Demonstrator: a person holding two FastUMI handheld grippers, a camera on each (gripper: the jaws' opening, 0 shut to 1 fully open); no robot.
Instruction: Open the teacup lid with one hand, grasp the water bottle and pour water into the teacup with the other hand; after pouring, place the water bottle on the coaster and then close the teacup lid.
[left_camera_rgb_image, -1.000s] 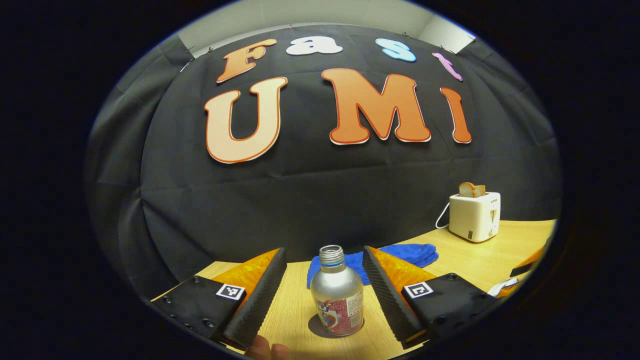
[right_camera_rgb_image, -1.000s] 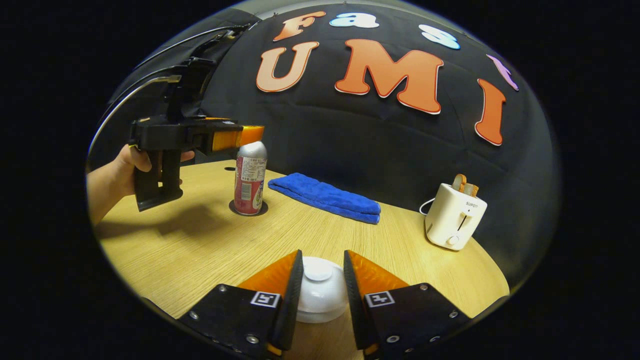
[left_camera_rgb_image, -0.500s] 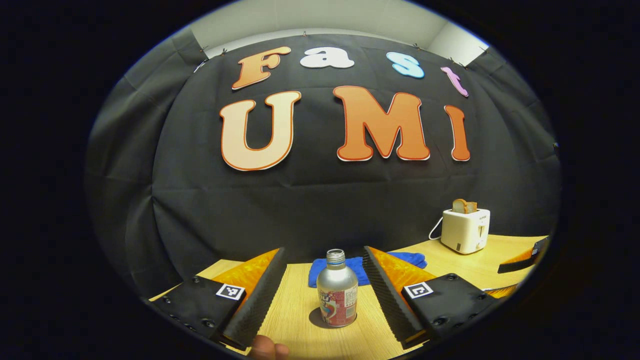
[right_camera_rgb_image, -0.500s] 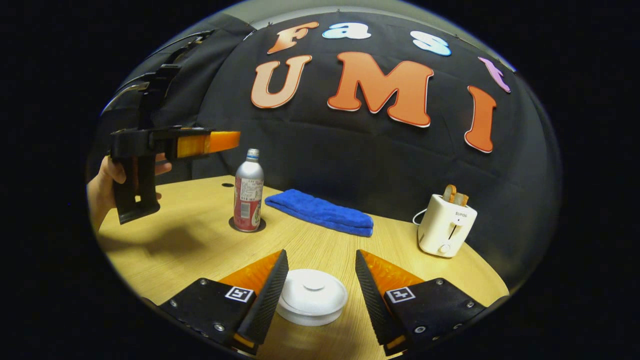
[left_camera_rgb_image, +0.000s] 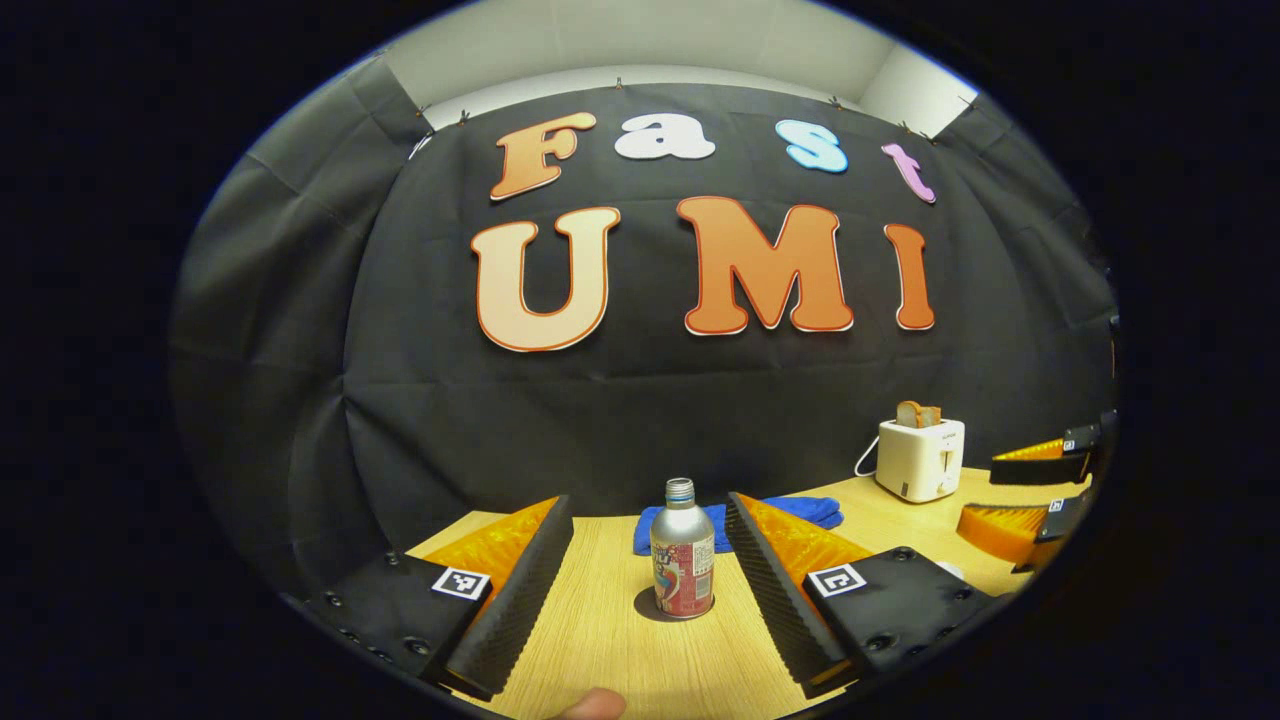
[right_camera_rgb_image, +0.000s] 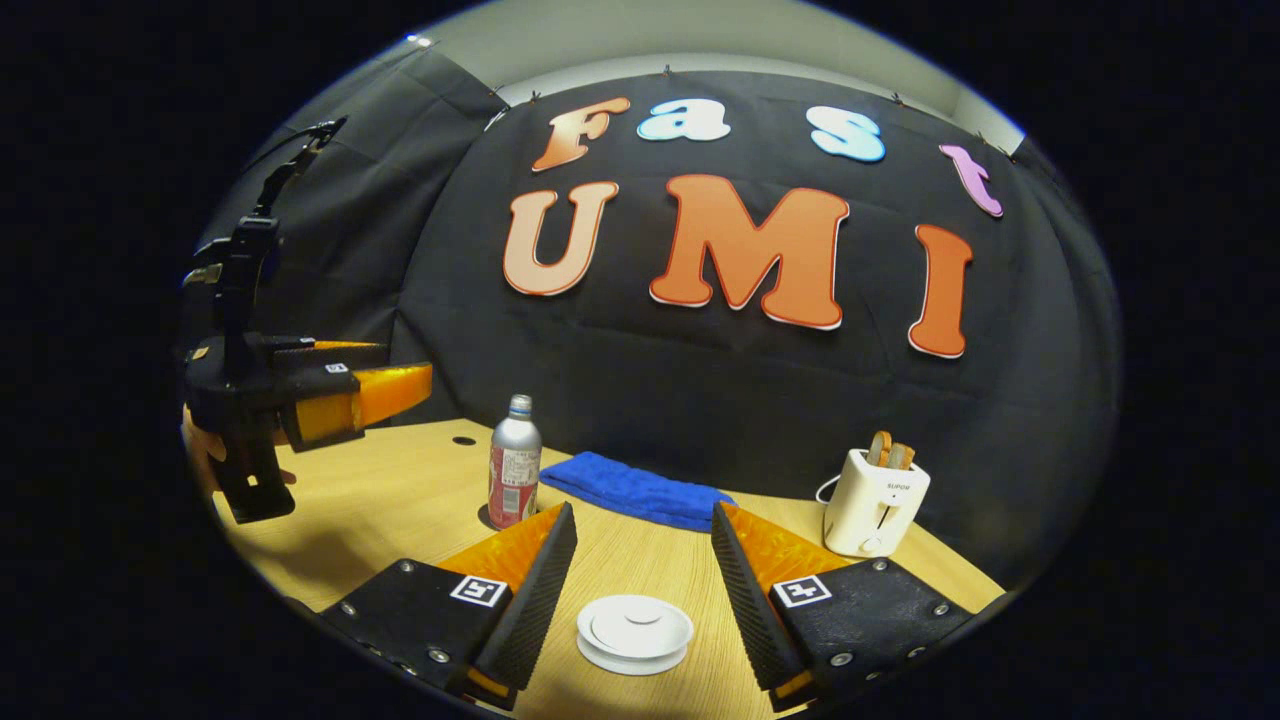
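Both claws are wide open and holding nothing right now. The left claw (left_camera_rgb_image: 648, 570) sits back from the water bottle (left_camera_rgb_image: 682, 550), which stands upright on its dark coaster (left_camera_rgb_image: 646, 606) on the table (left_camera_rgb_image: 620, 650), uncapped as far as I can tell. In the right gripper view the right claw (right_camera_rgb_image: 640, 575) hangs above the white teacup lid (right_camera_rgb_image: 634, 632), which looks seated flat on the teacup; the cup body itself is hidden under it, so I can't say how full it is. Blue towel (right_camera_rgb_image: 630, 492) and a toaster (right_camera_rgb_image: 876, 503) sit further back, not in the way. From how things lie, I'd guess the job is basically wrapped: bottle on coaster, lid on. If so, the only thing left to do well is back both claws off straight, without swinging sideways. The bottle is tall and narrow, so a nudge from a finger would tip it, and a clipped lid would slide off the rim. Keep the jaws spread while pulling away.
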